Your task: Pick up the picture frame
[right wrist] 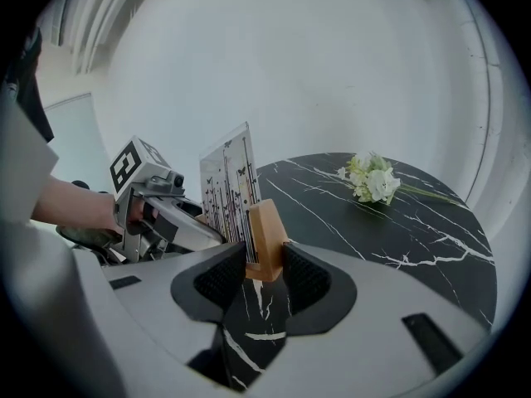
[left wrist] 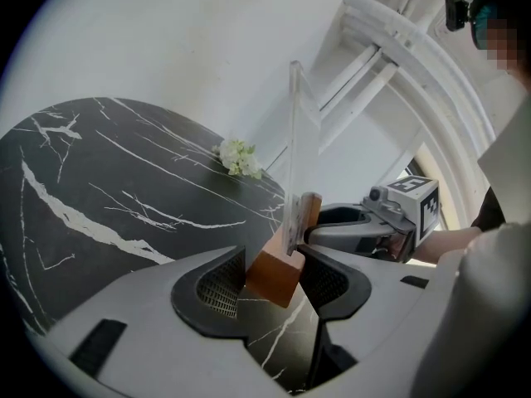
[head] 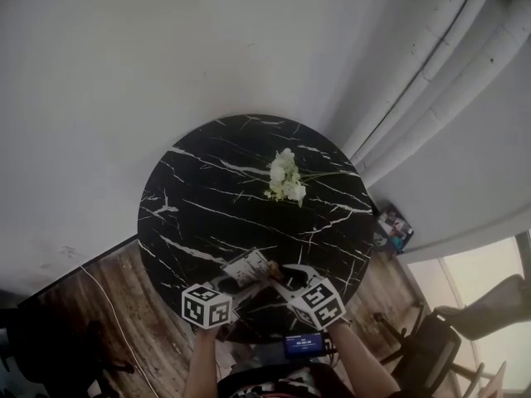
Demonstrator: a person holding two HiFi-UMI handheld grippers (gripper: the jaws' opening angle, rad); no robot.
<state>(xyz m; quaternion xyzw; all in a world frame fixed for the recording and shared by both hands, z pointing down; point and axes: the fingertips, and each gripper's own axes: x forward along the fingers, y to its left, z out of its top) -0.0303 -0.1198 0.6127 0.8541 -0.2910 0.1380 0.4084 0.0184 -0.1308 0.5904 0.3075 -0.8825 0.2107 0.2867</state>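
The picture frame (head: 248,267) is a clear panel with a printed sheet, set in a wooden block at each end. It hangs a little above the near edge of the round black marble table (head: 199,181). My left gripper (left wrist: 272,276) is shut on one wooden block (left wrist: 277,269), and the panel (left wrist: 295,156) rises edge-on above it. My right gripper (right wrist: 264,272) is shut on the other block (right wrist: 266,237), with the printed panel (right wrist: 228,185) standing to its left. In the head view the left gripper (head: 235,282) and right gripper (head: 280,277) face each other across the frame.
White flowers (head: 284,177) lie near the table's far right. Pale curtains (head: 431,81) hang at the right. On the wooden floor are a white cable (head: 116,313), a small colourful box (head: 393,229) and a chair (head: 465,330). A small screen (head: 304,344) sits by the person's body.
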